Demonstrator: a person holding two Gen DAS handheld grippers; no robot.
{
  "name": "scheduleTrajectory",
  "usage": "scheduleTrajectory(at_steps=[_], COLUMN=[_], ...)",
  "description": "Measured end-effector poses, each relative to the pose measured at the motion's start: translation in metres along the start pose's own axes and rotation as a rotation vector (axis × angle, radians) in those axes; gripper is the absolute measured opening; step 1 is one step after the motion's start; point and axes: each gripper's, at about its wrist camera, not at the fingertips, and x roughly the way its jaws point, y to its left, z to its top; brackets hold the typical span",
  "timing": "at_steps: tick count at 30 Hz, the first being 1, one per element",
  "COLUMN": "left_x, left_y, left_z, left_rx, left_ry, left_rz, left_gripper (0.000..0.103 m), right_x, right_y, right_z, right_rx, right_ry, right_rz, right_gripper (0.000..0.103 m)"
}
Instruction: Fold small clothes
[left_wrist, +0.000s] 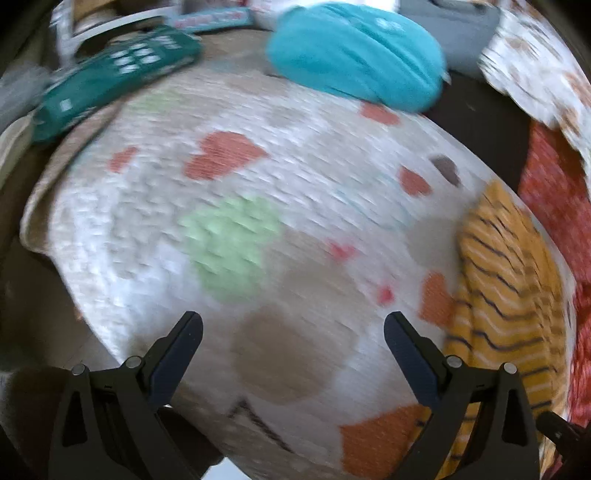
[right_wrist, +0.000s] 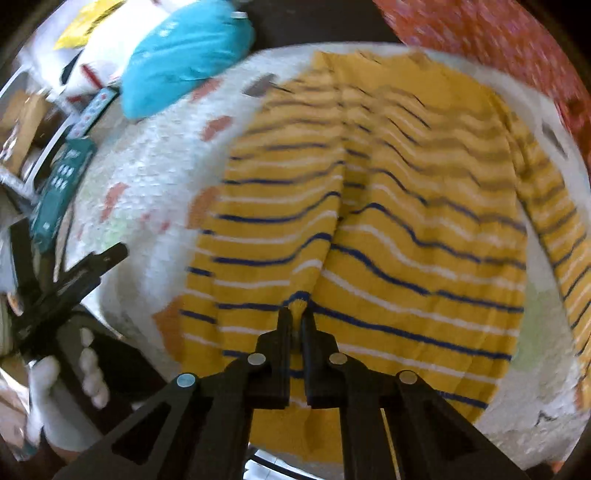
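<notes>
We've got the right gripper (right_wrist: 296, 314) pinched tight on a small tuck of the yellow striped garment (right_wrist: 369, 221), right at its near edge, and that's a sensible place to hold: a grip on the hem lets us lift and carry that edge over for a fold. The garment lies spread across the patterned mat (left_wrist: 236, 206), toward the mat's right side, with the cloth puckering into a ridge that runs away from the pinch, so the fabric looks to be under some pull.

Over the middle of the mat, our left gripper (left_wrist: 293, 328) hovers with its fingers wide and nothing between them, so it's free to take a second corner, we reckon. In the right wrist view a gloved hand (right_wrist: 55, 398) holds it just off the mat's left edge.

At the mat's far edge sits a turquoise bundle (left_wrist: 354, 55), probably waiting its turn. Everything's blurred.
</notes>
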Motion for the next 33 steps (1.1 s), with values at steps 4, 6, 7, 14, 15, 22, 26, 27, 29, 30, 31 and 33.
scheduleTrajectory(at_steps=[4, 6, 7, 14, 15, 22, 26, 27, 29, 30, 31, 33], left_x=[-0.001, 0.003, 0.005, 0.0, -0.002, -0.005, -0.009, -0.009, -0.01, -0.01, -0.011, -0.011], left_y=[0.034, 0.046, 0.05, 0.044, 0.039, 0.02, -0.003, -0.013, -0.034, -0.041, -0.048, -0.056], left_z=[0.007, 0.007, 0.007, 0.008, 0.008, 0.007, 0.0, -0.004, -0.014, -0.016, -0.02, -0.023], left_rx=[-0.12, -0.164, -0.178, -0.15, -0.136, -0.077, 0.013, 0.051, 0.132, 0.16, 0.189, 0.217], left_ry=[0.002, 0.025, 0.036, 0.016, 0.012, 0.002, 0.004, 0.014, 0.009, 0.004, -0.002, -0.002], left_rz=[0.022, 0.02, 0.017, -0.018, -0.027, -0.07, -0.141, -0.154, -0.141, -0.135, -0.132, -0.133], left_gripper=[0.099, 0.099, 0.098, 0.098, 0.099, 0.098, 0.099, 0.099, 0.099, 0.099, 0.099, 0.099], right_x=[0.0, 0.013, 0.019, 0.034, 0.031, -0.004, -0.035, -0.036, -0.029, -0.025, -0.02, -0.009], right_y=[0.035, 0.053, 0.061, 0.055, 0.04, -0.055, -0.075, -0.075, -0.071, -0.068, -0.066, -0.062], right_z=[0.028, 0.045, 0.05, 0.032, 0.026, -0.008, -0.003, 0.0, 0.006, 0.009, 0.011, 0.016], right_rx=[-0.025, -0.024, -0.026, -0.082, -0.058, 0.116, 0.244, 0.238, 0.217, 0.21, 0.202, 0.177], right_ry=[0.014, 0.048, 0.065, 0.18, 0.192, 0.195, 0.016, -0.011, -0.03, -0.038, -0.049, -0.066], right_rz=[0.063, 0.068, 0.046, -0.201, -0.239, -0.477, -0.144, -0.101, -0.06, -0.053, -0.044, -0.024], right_gripper=[0.006, 0.006, 0.006, 0.005, 0.005, 0.002, 0.003, 0.007, 0.016, 0.018, 0.018, 0.018])
